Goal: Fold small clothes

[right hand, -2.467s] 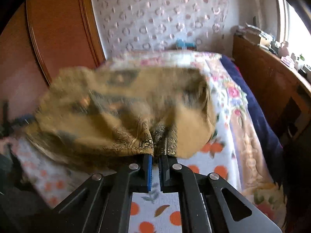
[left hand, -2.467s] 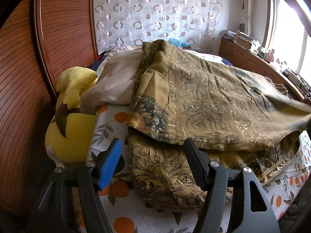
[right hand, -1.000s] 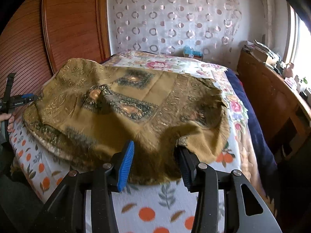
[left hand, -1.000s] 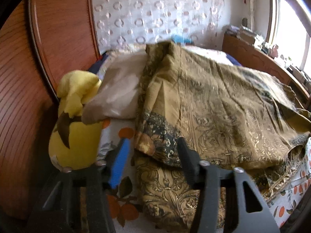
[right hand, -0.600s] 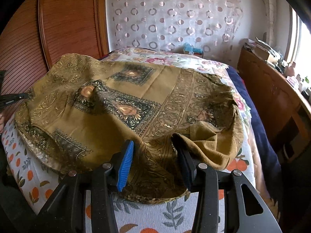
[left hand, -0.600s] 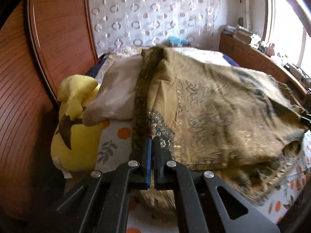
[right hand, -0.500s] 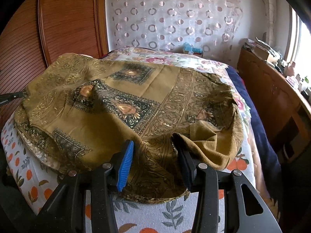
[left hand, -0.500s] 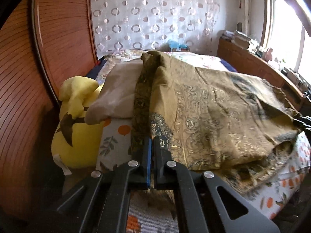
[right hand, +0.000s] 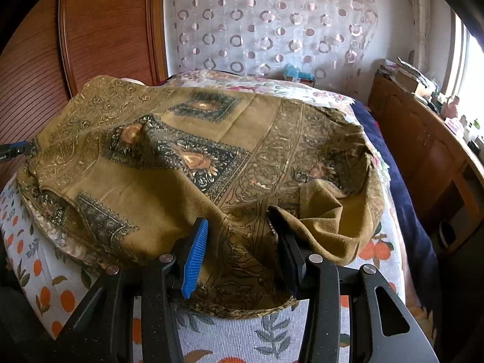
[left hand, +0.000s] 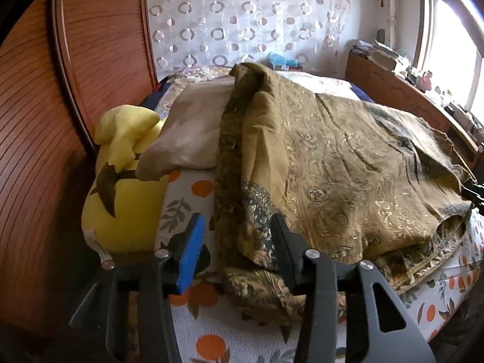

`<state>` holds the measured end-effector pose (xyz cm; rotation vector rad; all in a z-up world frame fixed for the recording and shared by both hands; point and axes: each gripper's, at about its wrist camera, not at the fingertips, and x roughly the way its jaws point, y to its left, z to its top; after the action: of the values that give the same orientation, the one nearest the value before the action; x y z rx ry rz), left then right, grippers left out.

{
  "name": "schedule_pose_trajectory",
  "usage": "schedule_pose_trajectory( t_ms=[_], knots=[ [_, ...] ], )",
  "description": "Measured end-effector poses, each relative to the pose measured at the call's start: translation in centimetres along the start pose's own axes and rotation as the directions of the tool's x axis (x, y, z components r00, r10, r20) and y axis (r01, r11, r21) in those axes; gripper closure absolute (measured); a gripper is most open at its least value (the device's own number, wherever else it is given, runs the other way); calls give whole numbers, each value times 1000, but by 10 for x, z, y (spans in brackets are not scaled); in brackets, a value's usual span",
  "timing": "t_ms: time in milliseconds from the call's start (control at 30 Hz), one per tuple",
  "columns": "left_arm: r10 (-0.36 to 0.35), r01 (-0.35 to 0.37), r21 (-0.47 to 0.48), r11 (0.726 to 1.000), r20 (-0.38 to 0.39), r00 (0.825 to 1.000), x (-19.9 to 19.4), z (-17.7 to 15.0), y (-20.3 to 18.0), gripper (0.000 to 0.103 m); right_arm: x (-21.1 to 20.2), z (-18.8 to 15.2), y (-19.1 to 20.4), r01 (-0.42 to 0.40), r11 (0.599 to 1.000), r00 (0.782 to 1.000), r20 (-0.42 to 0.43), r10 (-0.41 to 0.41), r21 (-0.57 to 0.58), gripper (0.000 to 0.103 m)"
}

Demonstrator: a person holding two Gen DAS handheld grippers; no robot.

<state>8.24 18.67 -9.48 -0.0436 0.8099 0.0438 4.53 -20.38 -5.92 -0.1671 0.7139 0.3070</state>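
Note:
An olive-gold patterned cloth [left hand: 332, 166] lies folded over itself on the bed, its top layer spread wide [right hand: 181, 151]. My left gripper [left hand: 237, 251] hovers at the cloth's near left corner. Its jaws are opening, and the corner lies loose between them with the pads off it. My right gripper [right hand: 239, 251] stands open over the near right edge, where a fold of cloth rests against its black finger [right hand: 284, 248]. The left gripper's tip [right hand: 15, 148] shows at the far left of the right wrist view. The right gripper's tip [left hand: 475, 190] shows at the right edge of the left wrist view.
A yellow plush toy [left hand: 124, 187] and a beige pillow [left hand: 190, 133] lie left of the cloth against the wooden headboard [left hand: 45, 121]. The orange-print sheet [left hand: 193, 193] covers the bed. A dark blue blanket [right hand: 393, 157] and a cluttered wooden cabinet [right hand: 423, 139] run along the right.
My left gripper, shut on the cloth's corner half a second ago, now has its jaws apart and the corner has dropped onto the bed. The right gripper stays open and still.

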Motion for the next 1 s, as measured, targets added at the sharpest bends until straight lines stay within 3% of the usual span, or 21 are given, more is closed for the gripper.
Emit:
schedule_pose_trajectory(
  t_ms=[367, 433, 500, 567, 800, 1000],
  knots=[
    [-47, 44, -38, 998, -70, 996, 31, 10, 9, 53, 0, -2, 4, 18, 1000, 1000, -11, -18, -26, 56],
    [-80, 78, -29, 997, -73, 994, 31, 11, 8, 65, -1, -3, 2, 10, 1000, 1000, -7, -10, -16, 56],
    [-125, 124, -28, 992, -78, 989, 30, 13, 5, 100, -2, -4, 0, 0, 1000, 1000, -3, 0, -4, 56],
    [-173, 172, -26, 985, -38, 984, 18, 22, -1, 100, -4, -4, -3, -8, 1000, 1000, 8, 8, 8, 56],
    [-303, 292, 94, 952, 136, 943, -43, 82, -68, 101, -36, -5, -23, -6, 999, 997, 74, 3, 51, 56],
    [-411, 365, 245, 898, 175, 895, -64, 134, -158, 101, -66, -3, -52, 64, 996, 993, 97, -69, 56, 56]
  ],
)
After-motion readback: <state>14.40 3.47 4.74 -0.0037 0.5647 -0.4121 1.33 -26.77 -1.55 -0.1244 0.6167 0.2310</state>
